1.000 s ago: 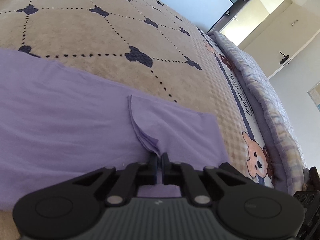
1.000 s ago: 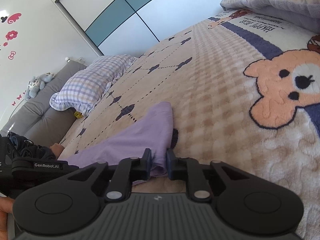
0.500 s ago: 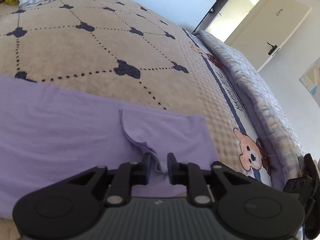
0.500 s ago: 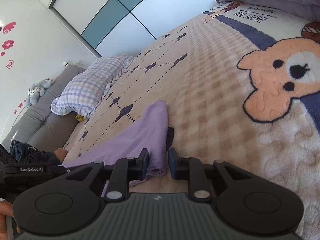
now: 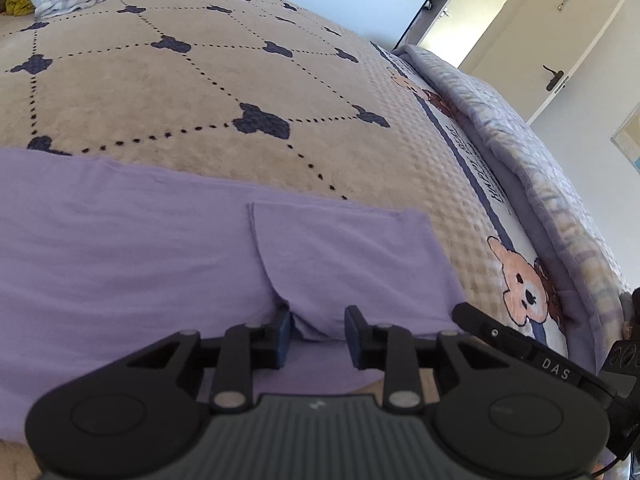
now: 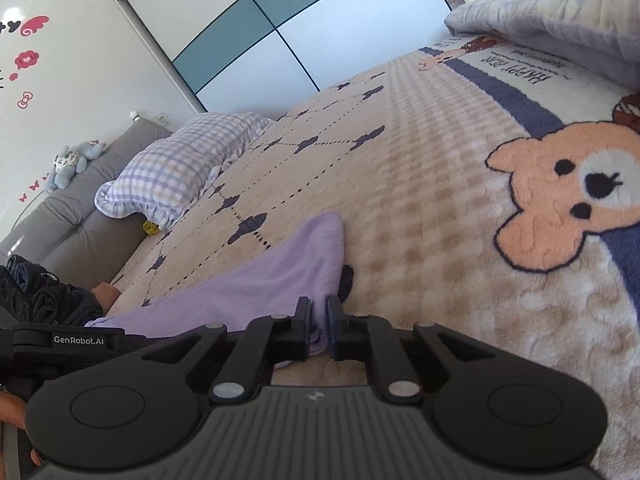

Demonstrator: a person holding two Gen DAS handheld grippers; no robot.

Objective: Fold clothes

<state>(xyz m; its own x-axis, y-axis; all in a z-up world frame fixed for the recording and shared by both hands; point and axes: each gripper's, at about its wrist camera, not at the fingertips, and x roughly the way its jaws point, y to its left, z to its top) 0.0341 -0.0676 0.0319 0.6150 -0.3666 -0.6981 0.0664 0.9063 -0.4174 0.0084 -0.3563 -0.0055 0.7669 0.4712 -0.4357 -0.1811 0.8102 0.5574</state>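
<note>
Left wrist — left tongs (image 5: 318,334) opening around purple garment (image 5: 160,248), right tongs (image 6: 318,328) closing — pinching its edge

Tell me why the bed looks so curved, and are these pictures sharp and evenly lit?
Left wrist view: the fisheye lens bows the blanket into a dome; the corners go black; the doorway is washed out by daylight; the far edge looks slightly soft. Right wrist view: the same bending curves the wardrobe lines; the bear is sharp; the purple cloth casts a small dark shadow beside it.
</note>
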